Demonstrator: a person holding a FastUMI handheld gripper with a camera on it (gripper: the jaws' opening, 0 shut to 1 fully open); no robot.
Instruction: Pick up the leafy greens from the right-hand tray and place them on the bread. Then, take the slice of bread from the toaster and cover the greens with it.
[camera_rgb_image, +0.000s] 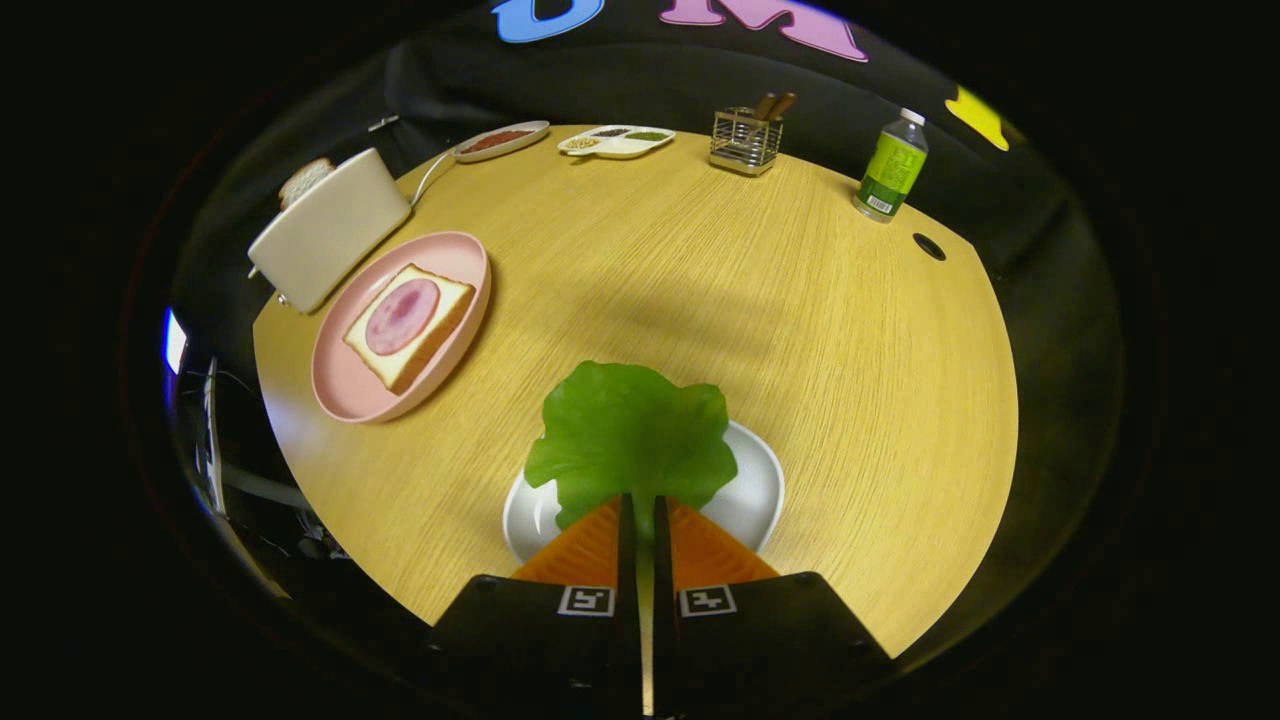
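No readable text: bottle (891, 168) label too small, claw (640, 520) markers mere patterns.

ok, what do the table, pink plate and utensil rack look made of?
Table: wood or wood-look laminate, matte, fine straight grain.
Pink plate: ceramic or melamine, smooth with a soft sheen; can't tell which.
Rack: metal wire, shiny open grid.
Tongs are shut on the leaf.

A big green leaf (630, 435) sticks up from between the two fingers of the claw (640, 515), which pinch its stem. It hangs over a white tray (755, 495). Off to the left, bread (408, 325) with a pink round of ham lies on a pink plate (345, 385). Behind the plate, another slice (304, 181) pokes out of a white toaster (325, 228).
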